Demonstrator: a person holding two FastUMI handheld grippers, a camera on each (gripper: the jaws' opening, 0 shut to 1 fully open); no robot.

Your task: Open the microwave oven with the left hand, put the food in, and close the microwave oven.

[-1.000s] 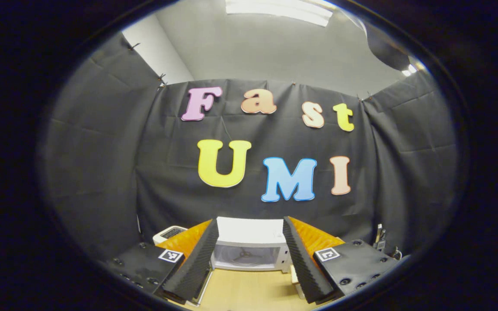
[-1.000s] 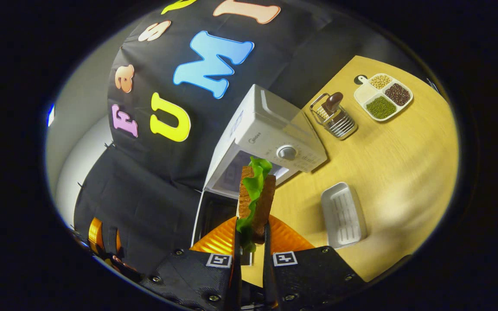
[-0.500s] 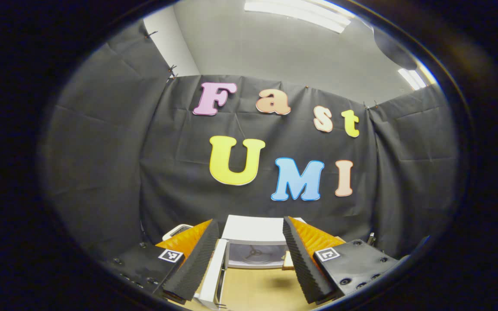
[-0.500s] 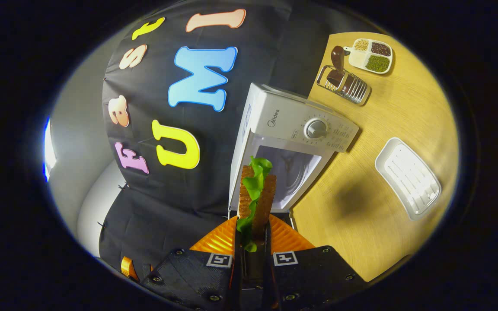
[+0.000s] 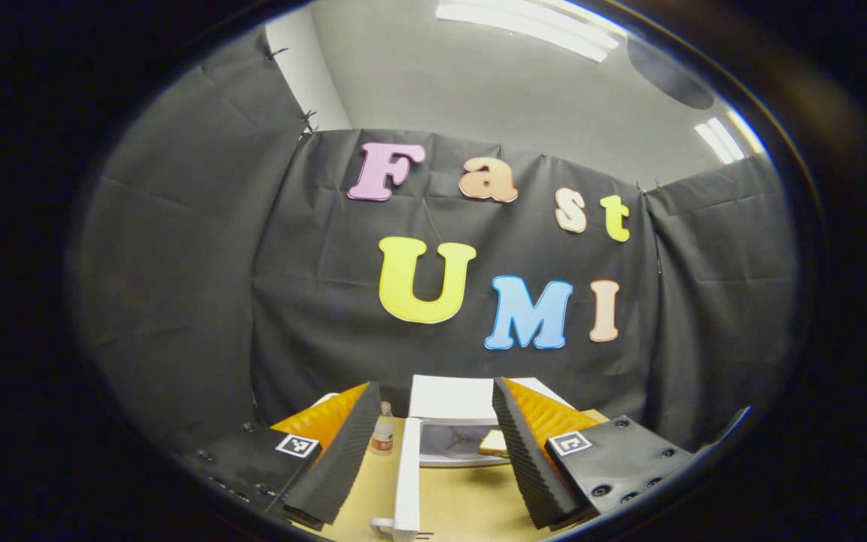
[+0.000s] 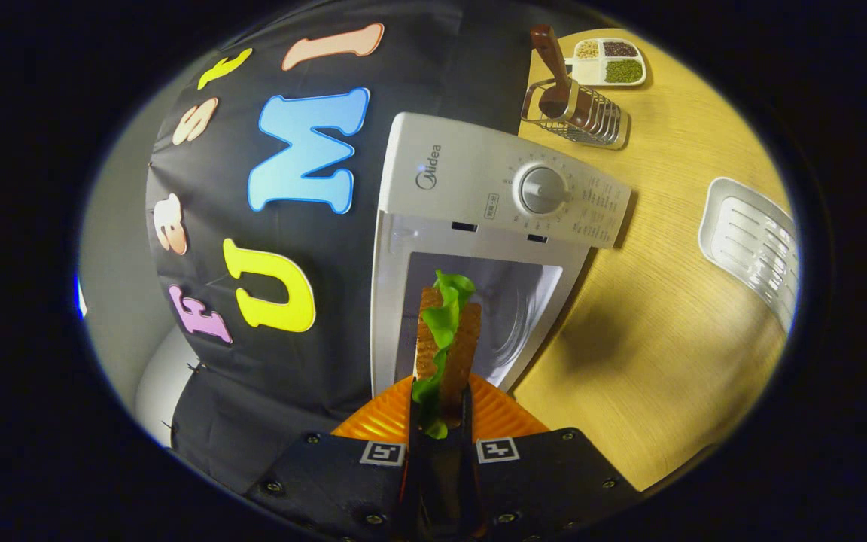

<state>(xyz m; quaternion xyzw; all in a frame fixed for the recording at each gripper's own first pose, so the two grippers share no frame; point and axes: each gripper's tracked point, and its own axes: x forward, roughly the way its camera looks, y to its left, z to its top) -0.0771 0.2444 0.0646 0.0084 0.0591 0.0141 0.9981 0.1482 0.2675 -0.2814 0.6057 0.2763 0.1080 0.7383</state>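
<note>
In the left gripper view the white microwave point(image 5: 448, 395) stands on the wooden table straight ahead. Its door point(image 5: 407, 482) is swung open and seen edge-on. My left gripper point(image 5: 436, 391) is open with nothing between its fingers, held back from the oven. A slice of the sandwich point(image 5: 495, 443) shows at the oven's mouth. In the right gripper view my right gripper point(image 6: 439, 399) is shut on the sandwich point(image 6: 445, 339), brown bread with green lettuce, held on edge. It sits just in front of the microwave's point(image 6: 479, 188) open cavity point(image 6: 512, 309), below the round knob point(image 6: 543, 188).
A white ridged tray point(image 6: 749, 237) lies on the table point(image 6: 667, 339) right of the oven. Beyond it stand a wire rack point(image 6: 576, 113) with a brown handle and a divided dish point(image 6: 605, 62) of grains. A small bottle point(image 5: 383, 436) stands left of the door.
My right gripper has carried the sandwich closer to the oven, whose cavity now looms larger behind it. My left gripper has shifted, so the open door now appears edge-on.
</note>
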